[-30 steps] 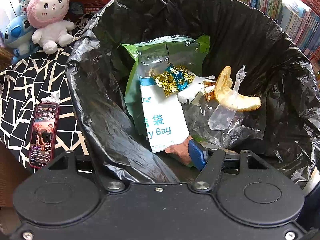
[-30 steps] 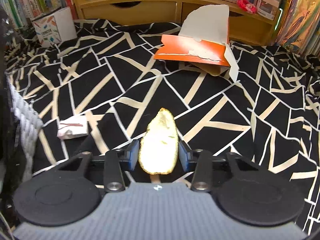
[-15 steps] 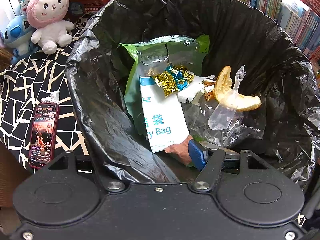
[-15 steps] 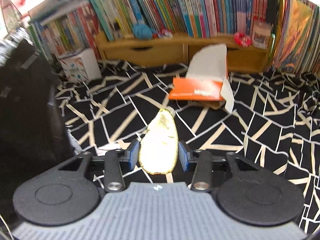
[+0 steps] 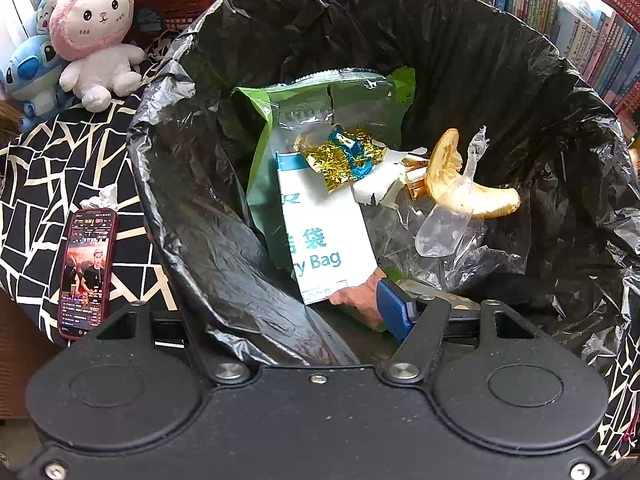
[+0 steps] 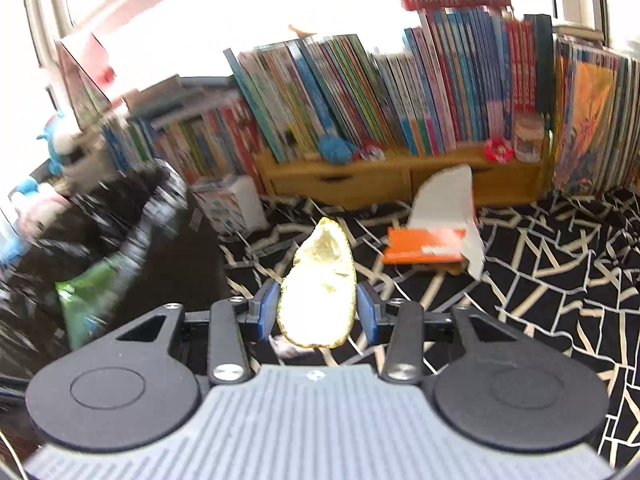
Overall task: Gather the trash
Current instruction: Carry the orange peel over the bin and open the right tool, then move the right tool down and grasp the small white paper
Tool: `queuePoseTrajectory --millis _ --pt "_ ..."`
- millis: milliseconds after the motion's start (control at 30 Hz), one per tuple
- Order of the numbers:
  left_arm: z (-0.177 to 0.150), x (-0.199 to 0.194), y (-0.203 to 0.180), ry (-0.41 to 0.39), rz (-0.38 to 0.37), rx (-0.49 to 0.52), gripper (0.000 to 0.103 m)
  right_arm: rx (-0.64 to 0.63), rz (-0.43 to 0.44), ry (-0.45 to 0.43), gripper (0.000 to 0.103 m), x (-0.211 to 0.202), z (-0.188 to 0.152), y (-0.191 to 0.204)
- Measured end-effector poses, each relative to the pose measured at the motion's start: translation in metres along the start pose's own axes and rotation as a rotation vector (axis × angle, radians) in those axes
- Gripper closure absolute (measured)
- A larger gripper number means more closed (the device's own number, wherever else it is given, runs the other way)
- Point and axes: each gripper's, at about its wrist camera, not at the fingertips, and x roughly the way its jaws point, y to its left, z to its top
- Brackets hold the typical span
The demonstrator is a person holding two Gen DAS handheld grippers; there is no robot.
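Note:
A bin lined with a black bag (image 5: 480,60) fills the left wrist view. Inside lie a green and white plastic bag (image 5: 320,208), a gold wrapper (image 5: 340,156), clear film and a curled fruit peel (image 5: 472,196). My left gripper (image 5: 316,316) straddles the bin's near rim. Its blue right pad (image 5: 394,312) sits inside against the rim, and the bag hides the left pad. My right gripper (image 6: 317,312) is shut on a pale yellow peel (image 6: 320,276), held upright above the patterned cloth. The bin (image 6: 120,216) is blurred at the left of that view.
An orange and white carton (image 6: 432,244) lies on the black and white cloth (image 6: 560,280) ahead. A small white box (image 6: 230,204) stands by a wooden shelf of books (image 6: 360,176). Beside the bin lie a phone (image 5: 86,272) and a crumpled tissue (image 5: 102,198). Plush toys (image 5: 98,40) sit behind.
My right gripper has risen with the peel and tilted up, so the bookshelf and the bin at the left have come into view. The left gripper and the bin have not moved.

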Motion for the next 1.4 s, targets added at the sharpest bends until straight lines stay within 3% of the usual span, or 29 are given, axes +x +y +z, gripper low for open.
queuePoseTrajectory --millis 367,767,1067,1233,1400 --pt "-0.001 -0.001 0.001 -0.008 -0.004 -0.015 0.038 -0.035 0.210 -0.115 0.054 -0.040 0.032 0.038" --pt "-0.003 -0.003 0.003 -0.017 -0.012 -0.027 0.038 -0.114 0.336 -0.068 0.056 -0.019 0.032 0.093" --pt "-0.004 -0.003 0.003 -0.021 -0.015 -0.032 0.037 -0.073 0.287 -0.097 0.054 -0.018 0.040 0.077" --pt "-0.004 -0.004 0.003 -0.020 -0.015 -0.032 0.037 -0.009 0.204 -0.106 0.041 -0.012 0.043 0.047" --pt "-0.004 -0.004 0.003 -0.020 -0.015 -0.031 0.037 0.045 0.110 -0.073 0.036 0.004 0.032 0.015"
